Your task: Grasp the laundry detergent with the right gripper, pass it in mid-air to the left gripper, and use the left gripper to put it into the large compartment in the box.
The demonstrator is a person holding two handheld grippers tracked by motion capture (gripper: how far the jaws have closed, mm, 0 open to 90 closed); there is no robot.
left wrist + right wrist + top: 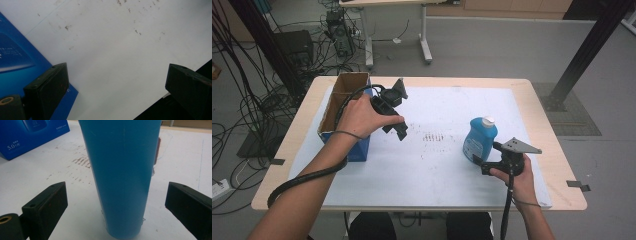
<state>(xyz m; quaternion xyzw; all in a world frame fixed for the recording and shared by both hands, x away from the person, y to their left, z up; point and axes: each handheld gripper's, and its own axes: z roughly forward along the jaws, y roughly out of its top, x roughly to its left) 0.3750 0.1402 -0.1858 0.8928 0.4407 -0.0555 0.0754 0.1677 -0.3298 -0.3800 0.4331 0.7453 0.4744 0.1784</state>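
White table: right gripper fingers spread around bottle, untouched

One blue bottle, one open cardboard box, two grippers.

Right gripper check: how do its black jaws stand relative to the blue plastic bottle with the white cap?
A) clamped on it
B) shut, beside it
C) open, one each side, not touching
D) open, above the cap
C: in the right gripper view, the right gripper has its jaws spread, with gaps either side of the blue plastic bottle.
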